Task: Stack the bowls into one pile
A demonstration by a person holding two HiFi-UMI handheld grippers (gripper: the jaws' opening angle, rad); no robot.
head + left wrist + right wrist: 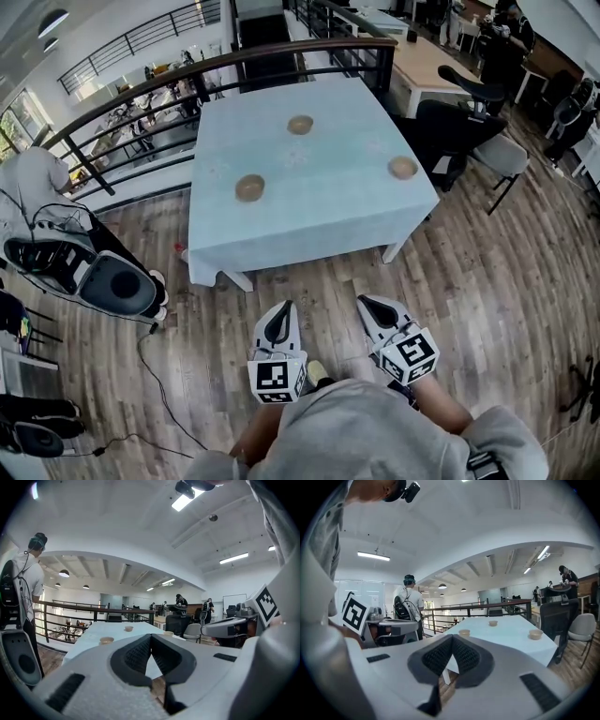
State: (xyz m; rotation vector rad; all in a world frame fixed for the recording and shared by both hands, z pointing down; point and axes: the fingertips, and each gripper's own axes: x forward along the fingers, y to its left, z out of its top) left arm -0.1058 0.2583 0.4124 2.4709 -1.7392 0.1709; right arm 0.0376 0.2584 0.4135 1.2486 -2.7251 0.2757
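Three tan bowls sit apart on a table with a pale blue cloth [319, 202]: one front left [249, 187], one at the back [300, 125], one at the right edge [403, 168]. My left gripper [279, 313] and right gripper [373, 307] are held side by side over the wooden floor, short of the table's near edge. Both are shut with nothing between the jaws. In the left gripper view the left gripper [150, 637] points at the table with the front-left bowl [106, 641] beyond it. The right gripper [452, 638] faces all three bowls, the nearest one [464, 633] just beyond its tips.
A dark railing [141, 98] runs behind and left of the table. A speaker on a stand [112, 281] and cables lie on the floor at left. Dark chairs [455, 122] and a grey chair [504, 155] stand right of the table. A person with a backpack [408, 604] stands by the railing.
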